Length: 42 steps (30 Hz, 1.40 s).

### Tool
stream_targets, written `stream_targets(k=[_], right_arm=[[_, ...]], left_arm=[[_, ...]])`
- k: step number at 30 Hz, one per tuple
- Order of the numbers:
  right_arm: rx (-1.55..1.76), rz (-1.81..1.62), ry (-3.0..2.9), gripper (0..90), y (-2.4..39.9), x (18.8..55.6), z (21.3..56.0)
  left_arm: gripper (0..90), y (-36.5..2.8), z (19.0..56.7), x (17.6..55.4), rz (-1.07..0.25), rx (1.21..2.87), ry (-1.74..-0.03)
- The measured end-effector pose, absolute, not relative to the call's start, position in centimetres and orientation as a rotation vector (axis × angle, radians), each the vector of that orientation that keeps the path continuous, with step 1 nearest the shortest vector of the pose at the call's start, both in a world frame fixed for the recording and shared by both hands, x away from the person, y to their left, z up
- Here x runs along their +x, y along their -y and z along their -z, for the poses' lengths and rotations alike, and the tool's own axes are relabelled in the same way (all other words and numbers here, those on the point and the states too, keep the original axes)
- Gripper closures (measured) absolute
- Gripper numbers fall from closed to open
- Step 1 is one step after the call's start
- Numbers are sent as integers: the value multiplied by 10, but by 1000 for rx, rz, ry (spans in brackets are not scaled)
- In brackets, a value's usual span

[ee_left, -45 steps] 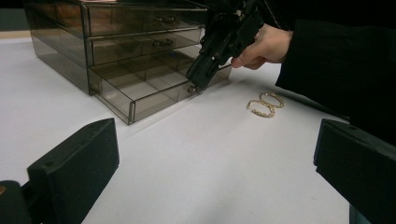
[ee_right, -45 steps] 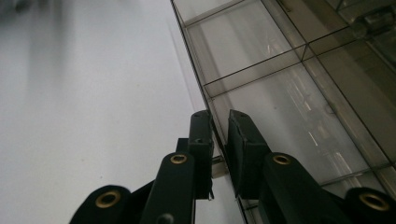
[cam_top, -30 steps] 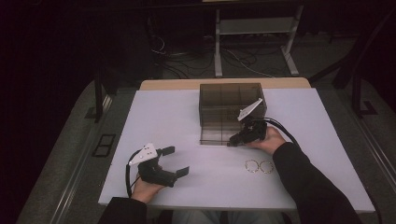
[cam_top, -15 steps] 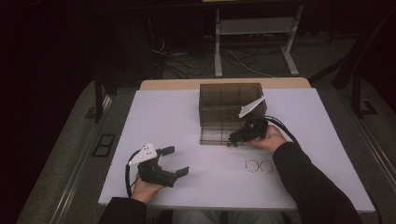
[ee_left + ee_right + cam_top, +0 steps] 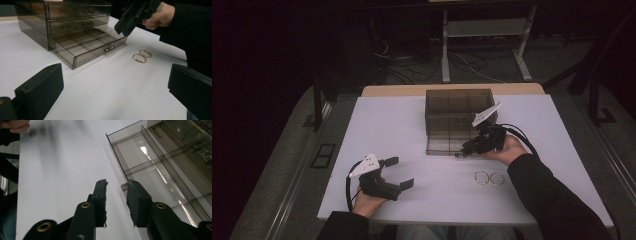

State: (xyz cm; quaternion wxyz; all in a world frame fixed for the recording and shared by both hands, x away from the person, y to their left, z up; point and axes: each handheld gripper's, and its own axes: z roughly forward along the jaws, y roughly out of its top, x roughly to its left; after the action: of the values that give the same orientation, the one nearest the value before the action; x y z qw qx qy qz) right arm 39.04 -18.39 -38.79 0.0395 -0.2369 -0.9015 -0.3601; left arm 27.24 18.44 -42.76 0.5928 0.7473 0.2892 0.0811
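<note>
A smoky clear drawer box [image 5: 457, 110] stands at the table's far middle, its bottom drawer [image 5: 85, 48] pulled out and showing bare compartments. My right gripper [image 5: 460, 152] hovers at that drawer's front right corner. Its jaws have just been opening and stand a little apart. The small drawer knob [image 5: 124, 187] sits just past the tips, with no pad pressing on it. Two gold rings [image 5: 489, 178] lie side by side on the white table [image 5: 387, 125] near my right forearm. My left gripper [image 5: 401, 172] rests at the front left, open wide, with nothing between its jaws.
The box has two more drawers [image 5: 80, 15], both pushed in. A wooden strip [image 5: 392, 91] runs along the table's far edge. Beyond it are a metal frame [image 5: 484, 45] and cables on the dark floor. A wide stretch of white table lies between my two grippers.
My right gripper has lifted slightly and drawn back from the drawer front, and its jaws have parted. The left gripper, the drawer and the rings have stayed put.
</note>
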Motion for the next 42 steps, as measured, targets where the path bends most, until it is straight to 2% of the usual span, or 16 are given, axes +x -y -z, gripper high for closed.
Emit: stream_targets(k=[8, 18, 24, 26, 31, 33, 42], right_arm=[[-777, 1154, 2757, 503, 192, 372, 373], [-791, 1145, 2793, 190, 194, 349, 362], [-788, 1134, 2804, 169, 195, 337, 360], [-788, 1124, 2808, 112, 196, 333, 361], [-786, 1109, 2800, 98, 197, 323, 366], [-803, 1102, 2810, 1, 197, 319, 370], [-810, 1092, 2812, 2, 199, 308, 388]], left_arm=[[0, -185, 428, 272, -191, 1733, -676], [0, -186, 427, 272, -196, 1735, -678], [0, -186, 427, 271, -202, 1733, -679], [0, -186, 427, 271, -202, 1731, -680], [0, -186, 427, 271, -203, 1732, -679], [0, -186, 426, 271, -202, 1731, -680], [0, -187, 426, 270, -207, 1731, -681]])
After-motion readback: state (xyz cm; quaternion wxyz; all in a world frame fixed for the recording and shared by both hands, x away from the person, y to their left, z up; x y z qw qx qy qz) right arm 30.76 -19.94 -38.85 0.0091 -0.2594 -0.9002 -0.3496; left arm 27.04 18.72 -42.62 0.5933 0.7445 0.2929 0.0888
